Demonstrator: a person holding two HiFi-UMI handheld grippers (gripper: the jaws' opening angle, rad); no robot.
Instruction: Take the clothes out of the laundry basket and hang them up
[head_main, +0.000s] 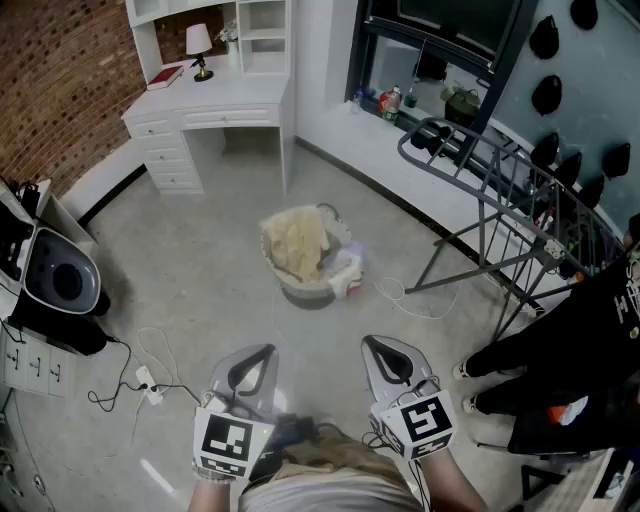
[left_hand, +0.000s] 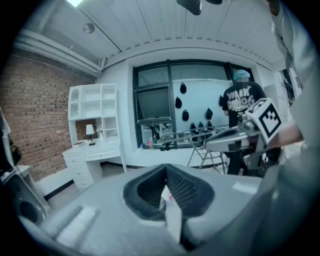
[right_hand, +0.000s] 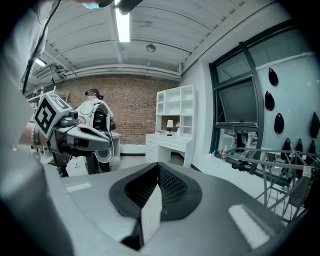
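Note:
The laundry basket (head_main: 312, 290) stands on the floor in the middle of the room, heaped with a cream cloth (head_main: 297, 242) and pale clothes (head_main: 346, 268). The dark metal drying rack (head_main: 500, 190) stands to its right by the window; it also shows in the left gripper view as the rack (left_hand: 200, 136) and in the right gripper view as the rack (right_hand: 280, 165). Both grippers hover low and near me, well short of the basket. My left gripper (head_main: 254, 354) is shut and empty, its jaws (left_hand: 165, 192) closed. My right gripper (head_main: 386, 346) is shut and empty too (right_hand: 154, 192).
A white desk (head_main: 210, 110) with a lamp (head_main: 199, 45) stands at the back. A dark round appliance (head_main: 55, 285) sits at the left, with cables and a power strip (head_main: 148, 385) on the floor. A person in black (head_main: 560, 350) stands at the right beside the rack.

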